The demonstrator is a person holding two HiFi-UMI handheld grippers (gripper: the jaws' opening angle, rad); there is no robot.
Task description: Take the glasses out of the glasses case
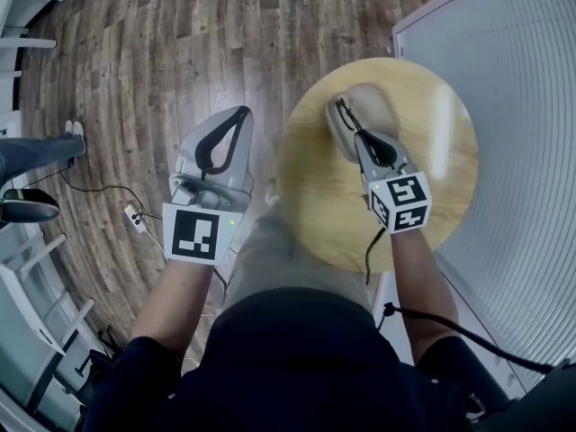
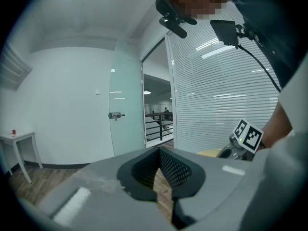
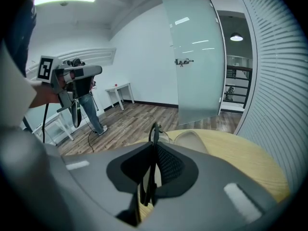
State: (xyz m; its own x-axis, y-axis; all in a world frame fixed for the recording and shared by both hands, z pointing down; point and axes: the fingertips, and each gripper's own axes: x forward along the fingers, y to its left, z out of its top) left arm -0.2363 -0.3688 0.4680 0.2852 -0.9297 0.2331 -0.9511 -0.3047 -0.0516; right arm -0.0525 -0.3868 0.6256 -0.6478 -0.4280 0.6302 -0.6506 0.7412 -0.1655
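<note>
Right gripper [image 3: 154, 150] has its jaws pinching the glasses [image 3: 154, 129], thin dark frame just in front of the glasses case [image 3: 193, 141] on the round bench [image 1: 450, 133]. Left gripper [image 1: 241, 115] jaws are pressed together on nothing, off to the side of the bench.

The left gripper [image 2: 159, 150] and right gripper [image 3: 154, 147] have matt grey plastic shells; their black pads [image 2: 175, 167] carry a fine cross-hatched texture. The round table [image 1: 450, 151] has a pale wood top, smooth with a light sheen, and the floor [image 1: 162, 70] is darker plank wood with visible grain. The glasses case [image 1: 373, 106] appears matt beige; the glasses [image 3: 153, 131] have a thin black frame.
</note>
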